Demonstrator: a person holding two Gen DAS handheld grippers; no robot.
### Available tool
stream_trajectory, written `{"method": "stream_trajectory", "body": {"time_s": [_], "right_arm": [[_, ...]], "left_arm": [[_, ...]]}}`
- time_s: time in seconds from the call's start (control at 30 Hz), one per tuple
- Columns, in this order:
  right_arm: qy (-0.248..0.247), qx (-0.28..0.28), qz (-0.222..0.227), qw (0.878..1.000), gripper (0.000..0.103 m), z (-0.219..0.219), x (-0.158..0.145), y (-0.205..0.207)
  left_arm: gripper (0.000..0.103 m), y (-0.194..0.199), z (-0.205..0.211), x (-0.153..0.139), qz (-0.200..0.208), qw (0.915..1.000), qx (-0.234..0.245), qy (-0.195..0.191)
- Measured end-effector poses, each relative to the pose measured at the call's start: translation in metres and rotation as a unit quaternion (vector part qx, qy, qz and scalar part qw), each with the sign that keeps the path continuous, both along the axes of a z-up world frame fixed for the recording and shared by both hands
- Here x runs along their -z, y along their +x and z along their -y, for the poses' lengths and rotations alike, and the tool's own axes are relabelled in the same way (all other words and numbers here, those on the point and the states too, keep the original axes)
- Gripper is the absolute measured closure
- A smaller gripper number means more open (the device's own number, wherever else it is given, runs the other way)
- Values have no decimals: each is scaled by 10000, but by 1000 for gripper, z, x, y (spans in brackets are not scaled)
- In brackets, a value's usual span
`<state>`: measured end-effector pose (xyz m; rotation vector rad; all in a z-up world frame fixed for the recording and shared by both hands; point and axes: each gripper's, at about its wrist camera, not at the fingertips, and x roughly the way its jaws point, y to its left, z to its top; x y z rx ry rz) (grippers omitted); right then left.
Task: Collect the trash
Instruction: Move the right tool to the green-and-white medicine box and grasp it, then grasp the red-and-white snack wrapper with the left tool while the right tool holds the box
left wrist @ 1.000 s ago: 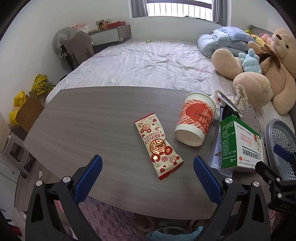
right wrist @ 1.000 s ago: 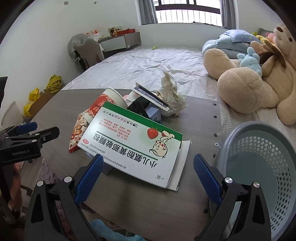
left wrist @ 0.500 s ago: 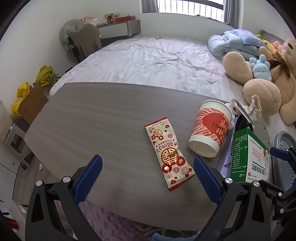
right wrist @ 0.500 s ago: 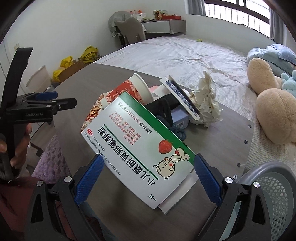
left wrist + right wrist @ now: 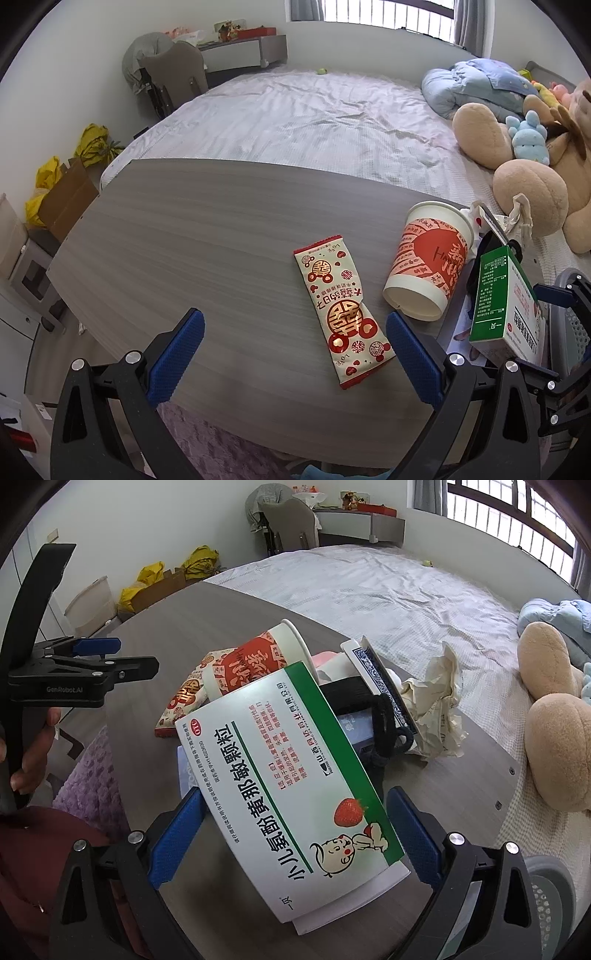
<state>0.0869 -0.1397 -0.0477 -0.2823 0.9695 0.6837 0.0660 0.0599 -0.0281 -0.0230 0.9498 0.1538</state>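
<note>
A red-and-white snack wrapper (image 5: 340, 314) lies flat on the grey wooden table (image 5: 184, 229). To its right a red paper cup (image 5: 428, 262) lies tipped on its side. A green-and-white medicine box (image 5: 288, 775) rests tilted on other items. Crumpled paper (image 5: 439, 709) sits behind it. My left gripper (image 5: 295, 354) hovers open over the table's near edge, the wrapper's lower end just inside its right finger. My right gripper (image 5: 295, 840) is open, its blue pads on either side of the box's near end. The cup (image 5: 255, 664) and wrapper (image 5: 184, 698) peek out behind the box.
A grey mesh basket (image 5: 546, 886) stands at the table's right end. A blue-patterned card box (image 5: 380, 686) and a black band (image 5: 384, 723) lie beside the medicine box. A bed with plush toys (image 5: 535, 184) lies beyond the table. A hand holds the left gripper (image 5: 122, 657).
My right gripper has swung left and closed in on the medicine box, and the basket has slid to the view's lower right corner. The left gripper shifted slightly; nothing was grasped.
</note>
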Motion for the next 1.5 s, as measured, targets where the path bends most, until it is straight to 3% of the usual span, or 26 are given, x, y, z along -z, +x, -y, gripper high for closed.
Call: {"method": "stream_trajectory", "body": {"time_s": [0.27, 0.53, 0.8, 1.17, 1.5], "right_arm": [[75, 82, -248, 9996, 10, -11, 9, 4], [260, 328, -168, 9990, 13, -18, 8, -14], [487, 962, -100, 9941, 15, -14, 3, -34], [813, 2213, 126, 9717, 17, 11, -8, -59], [1125, 2986, 320, 9472, 17, 27, -6, -82]], "left_arm": [[6, -2, -4, 2, -7, 10000, -19, -38], [6, -7, -7, 6, 2, 10000, 9, -78], [6, -15, -7, 6, 34, 9998, 134, -141], [6, -19, 0, 9, 59, 9988, 424, -239], [6, -11, -4, 22, -116, 9978, 410, -502]]}}
